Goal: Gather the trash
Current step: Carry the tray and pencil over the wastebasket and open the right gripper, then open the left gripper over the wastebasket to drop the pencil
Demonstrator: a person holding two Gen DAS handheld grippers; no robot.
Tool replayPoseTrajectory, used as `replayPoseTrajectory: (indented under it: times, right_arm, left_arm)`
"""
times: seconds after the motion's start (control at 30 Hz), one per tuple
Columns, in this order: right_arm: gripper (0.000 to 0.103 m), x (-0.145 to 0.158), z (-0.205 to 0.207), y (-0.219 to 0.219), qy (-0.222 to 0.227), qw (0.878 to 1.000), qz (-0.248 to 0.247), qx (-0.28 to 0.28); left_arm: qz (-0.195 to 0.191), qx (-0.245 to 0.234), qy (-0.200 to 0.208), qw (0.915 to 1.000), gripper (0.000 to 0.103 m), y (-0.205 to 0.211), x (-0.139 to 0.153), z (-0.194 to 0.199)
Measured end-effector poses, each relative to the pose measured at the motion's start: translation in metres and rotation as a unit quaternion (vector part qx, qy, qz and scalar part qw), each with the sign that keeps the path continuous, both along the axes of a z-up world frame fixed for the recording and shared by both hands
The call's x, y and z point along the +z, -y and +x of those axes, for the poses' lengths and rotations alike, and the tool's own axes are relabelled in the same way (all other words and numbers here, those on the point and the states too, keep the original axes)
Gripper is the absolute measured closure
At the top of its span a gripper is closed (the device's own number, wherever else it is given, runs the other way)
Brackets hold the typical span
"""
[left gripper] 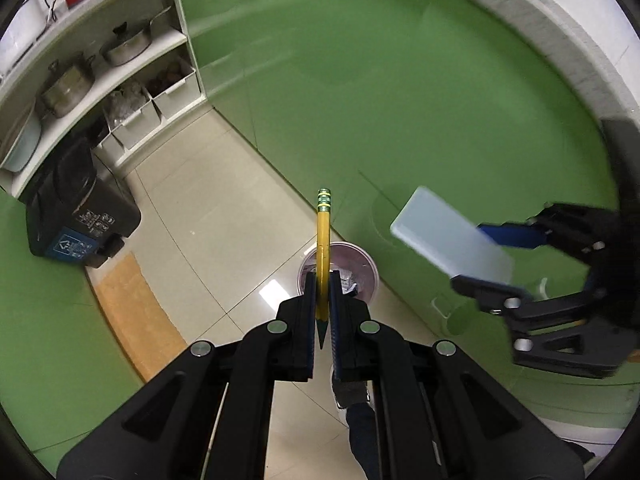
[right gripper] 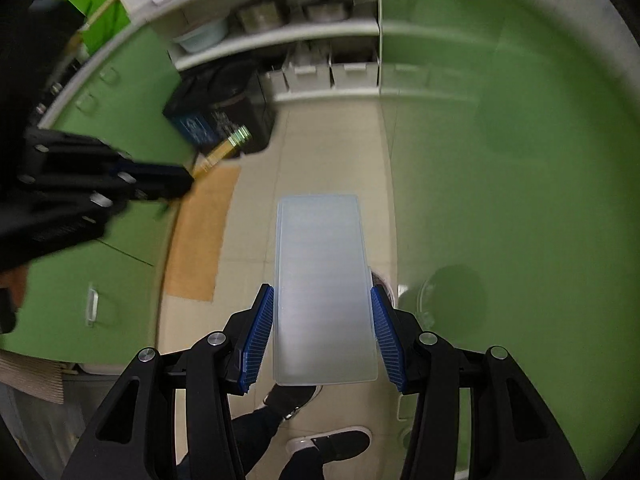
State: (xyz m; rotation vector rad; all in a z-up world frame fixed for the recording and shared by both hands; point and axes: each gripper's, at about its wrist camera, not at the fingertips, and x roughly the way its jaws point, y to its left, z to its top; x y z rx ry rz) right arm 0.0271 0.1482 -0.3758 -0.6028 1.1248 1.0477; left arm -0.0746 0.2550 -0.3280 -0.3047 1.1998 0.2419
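Our left gripper [left gripper: 322,284] squeezes a yellow pencil [left gripper: 322,256]; our right gripper [right gripper: 322,312] hugs a pale box [right gripper: 323,288] above the bin [left gripper: 338,276].

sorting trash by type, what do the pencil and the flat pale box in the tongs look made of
Pencil: looks like wood under glossy yellow paint, with a green and gold banded ferrule that seems metal; the sharpened end shows a dark cone.

Flat pale box: probably frosted translucent plastic, matte and milky blue-white, with faint ridged lines showing through and rounded moulded corners. Whether it holds anything cannot be told.
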Motion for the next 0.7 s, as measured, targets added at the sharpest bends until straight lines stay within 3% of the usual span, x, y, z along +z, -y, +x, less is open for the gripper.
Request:
replayPoseTrajectory:
  times: [0.3,0.33,0.37,0.43,0.7]
  right_arm:
    - [0.054,-0.125,0.006,-0.025,-0.008,0.999,-0.040,0.007]
    - [0.049,-0.136,0.006,-0.027,-0.007,0.999,-0.040,0.009]
    - [0.034,-0.141,0.007,-0.028,-0.007,0.999,-0.040,0.009]
    - [0.014,-0.152,0.007,-0.030,-0.006,1.000,-0.030,0.005]
    - [0.012,-0.142,0.005,-0.006,0.002,0.999,-0.030,-0.017]
  left_arm:
    - [-0.010,0.005,0.002,0.9999,0.097,-0.020,-0.079,-0.003]
    - [-0.011,0.004,0.001,0.9999,0.097,-0.020,-0.085,-0.004]
    - [-0.012,0.004,0.000,0.9999,0.097,-0.020,-0.092,-0.005]
    - [-0.015,0.002,-0.002,0.9999,0.097,-0.020,-0.101,-0.006]
    - [-0.031,-0.014,-0.008,0.9994,0.097,-0.004,-0.121,0.000]
